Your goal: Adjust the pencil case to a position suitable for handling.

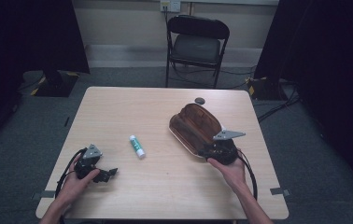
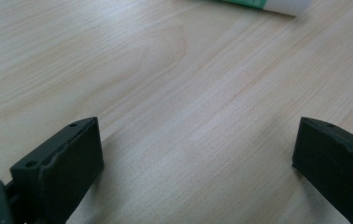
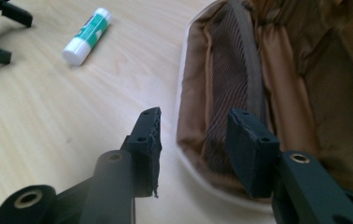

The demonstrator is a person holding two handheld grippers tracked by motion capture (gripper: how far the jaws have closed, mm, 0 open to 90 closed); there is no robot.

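An open brown fabric pouch [image 1: 194, 125] with a white rim lies on the right half of the wooden table [image 1: 118, 112], its lining [image 3: 282, 74] exposed. My right gripper [image 1: 206, 151] is at the pouch's near end. Its jaws [image 3: 193, 135] stand apart on either side of the rim, one over the table and one over the lining, and a gap shows beside the pad. A white and green glue stick [image 1: 137, 146] [image 3: 87, 36] lies in the middle of the table. My left gripper [image 1: 110, 173] [image 2: 198, 149] rests near the front left, wide open over bare wood, with the glue stick's end [image 2: 268, 4] farther off.
A small dark round object [image 1: 200, 100] lies near the table's far edge, just beyond the pouch. A black folding chair [image 1: 196, 42] stands behind the table. Black curtains hang at both sides. Cables trail from both grippers toward the table's front edge.
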